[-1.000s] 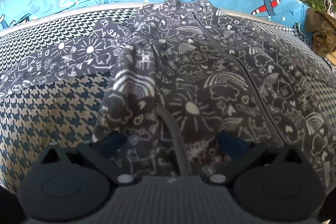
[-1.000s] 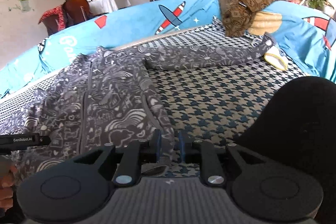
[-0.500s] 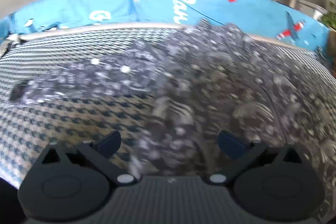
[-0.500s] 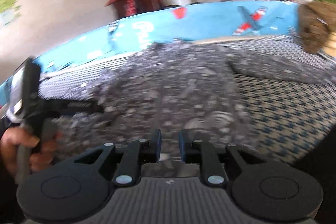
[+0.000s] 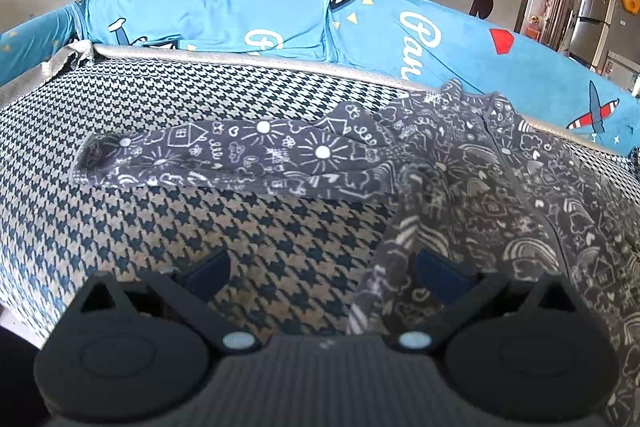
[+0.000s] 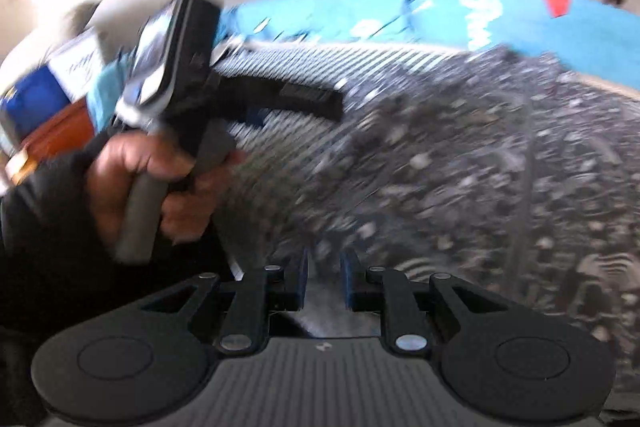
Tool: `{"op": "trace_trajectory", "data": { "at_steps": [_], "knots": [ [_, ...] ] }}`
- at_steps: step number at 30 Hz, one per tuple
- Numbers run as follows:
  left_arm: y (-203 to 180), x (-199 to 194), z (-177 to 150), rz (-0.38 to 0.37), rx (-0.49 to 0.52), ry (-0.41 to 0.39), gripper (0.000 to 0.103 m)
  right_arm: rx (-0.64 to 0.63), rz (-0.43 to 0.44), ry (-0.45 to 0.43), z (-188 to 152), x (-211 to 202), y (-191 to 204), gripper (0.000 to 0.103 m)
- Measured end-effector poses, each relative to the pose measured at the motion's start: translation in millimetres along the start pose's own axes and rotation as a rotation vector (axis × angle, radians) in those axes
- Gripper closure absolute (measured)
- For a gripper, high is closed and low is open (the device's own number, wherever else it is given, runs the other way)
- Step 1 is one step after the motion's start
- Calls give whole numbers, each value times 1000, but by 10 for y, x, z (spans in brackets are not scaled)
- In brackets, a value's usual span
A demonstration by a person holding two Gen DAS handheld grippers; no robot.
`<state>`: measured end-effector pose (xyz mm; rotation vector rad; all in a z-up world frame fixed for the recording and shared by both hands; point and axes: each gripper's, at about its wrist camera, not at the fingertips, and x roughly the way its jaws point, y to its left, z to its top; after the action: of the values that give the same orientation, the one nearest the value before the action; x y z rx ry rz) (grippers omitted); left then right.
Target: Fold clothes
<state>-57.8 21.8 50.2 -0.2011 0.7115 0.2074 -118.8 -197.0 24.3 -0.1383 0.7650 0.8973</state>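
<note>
The grey doodle-print jacket (image 5: 500, 187) lay spread on the houndstooth bed cover (image 5: 200, 219), its body toward three o'clock and one sleeve (image 5: 240, 155) stretched flat toward nine. The left gripper (image 5: 320, 267) pointed down at the bed with its claws wide apart; the jacket's hem edge hung in front of the right-hand pad (image 5: 436, 275), unpinched. The right gripper (image 6: 323, 279) had its claws nearly together, clamped on a fold of jacket fabric, though that view was badly blurred. At nine o'clock there, a hand (image 6: 160, 183) in a dark sleeve gripped the other tool's handle. A blue cartoon-print bumper (image 5: 280, 23) ran along twelve o'clock.
</note>
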Motion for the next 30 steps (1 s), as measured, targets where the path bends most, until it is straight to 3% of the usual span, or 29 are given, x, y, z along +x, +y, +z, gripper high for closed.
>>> {"op": "trace_trajectory", "data": {
  "at_steps": [4,8,10,15,18,22,25,27,30],
  "knots": [
    [44,-11,-14,-13,-19,4,0,-44,70,112,-31,256,82,85],
    [43,26,-12,-21,-28,12,0,-90,-15,228,-117,530,142,85],
    [38,16,-13,-35,-31,5,0,-88,-57,207,-125,555,120,85],
    [16,43,-25,-39,-27,8,0,-11,-101,28,40,372,-46,85],
    [24,51,-22,-48,-36,10,0,-10,-140,-11,128,389,-143,85],
    [26,67,-18,-50,-38,14,0,-33,-119,13,168,487,-200,83],
    [23,70,-16,-54,-41,15,0,-107,-84,58,127,555,-116,73],
    [22,71,-15,-57,-43,16,0,-172,-92,70,37,553,-55,63],
    [16,75,-13,-59,-43,19,0,-266,-125,96,-48,592,2,58]
  ]
}}
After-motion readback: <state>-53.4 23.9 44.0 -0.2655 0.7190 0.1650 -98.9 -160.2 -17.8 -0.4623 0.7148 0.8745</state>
